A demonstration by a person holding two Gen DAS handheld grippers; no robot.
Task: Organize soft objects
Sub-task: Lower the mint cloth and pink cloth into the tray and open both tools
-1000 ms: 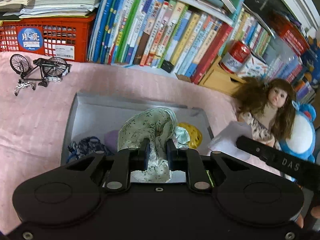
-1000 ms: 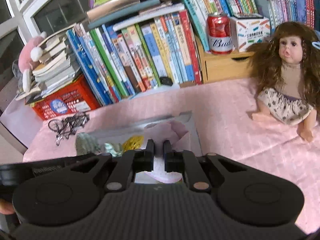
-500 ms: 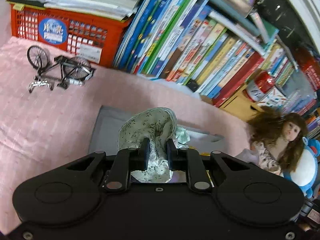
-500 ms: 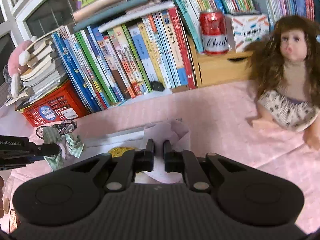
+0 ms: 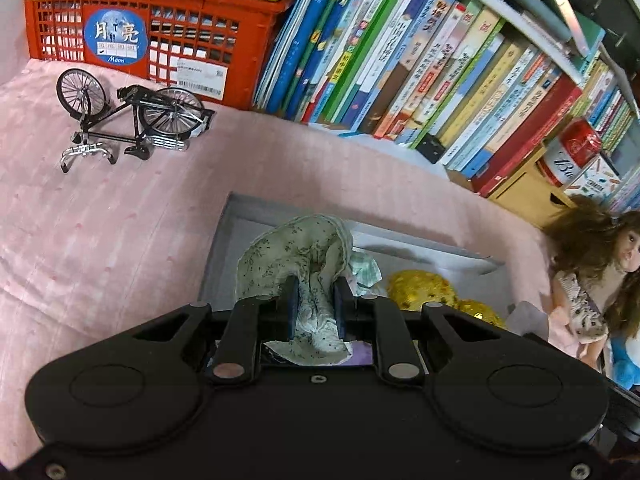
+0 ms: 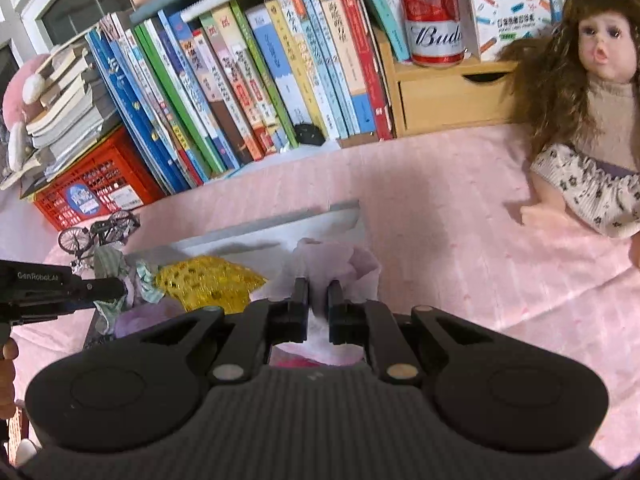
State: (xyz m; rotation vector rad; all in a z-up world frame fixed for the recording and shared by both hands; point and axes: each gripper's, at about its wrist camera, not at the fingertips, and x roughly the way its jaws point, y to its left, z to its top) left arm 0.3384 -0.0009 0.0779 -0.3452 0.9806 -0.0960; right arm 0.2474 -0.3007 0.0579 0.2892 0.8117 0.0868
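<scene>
My left gripper point(image 5: 314, 286) is shut on a pale green floral cloth point(image 5: 294, 252) and holds it above the left part of a grey tray point(image 5: 218, 252). In the tray lies a shiny yellow cloth point(image 5: 420, 288), which also shows in the right wrist view point(image 6: 204, 282). My right gripper point(image 6: 318, 286) is shut on a pale pink cloth point(image 6: 332, 262) over the tray's right end point(image 6: 320, 212). The left gripper point(image 6: 60, 288) with its green cloth point(image 6: 108, 260) shows at the left of the right wrist view.
A pink cloth covers the table point(image 5: 100, 220). A model bicycle point(image 5: 128, 114) and a red crate point(image 5: 152, 44) stand at the back left. Books point(image 5: 400, 60) line the back. A beer can point(image 6: 434, 20) sits on a wooden drawer point(image 6: 448, 96). A doll point(image 6: 592, 112) sits at the right.
Both grippers have risen, each with its cloth. The left view has swung left toward the bicycle; the right gripper has moved closer to the doll and the books.
</scene>
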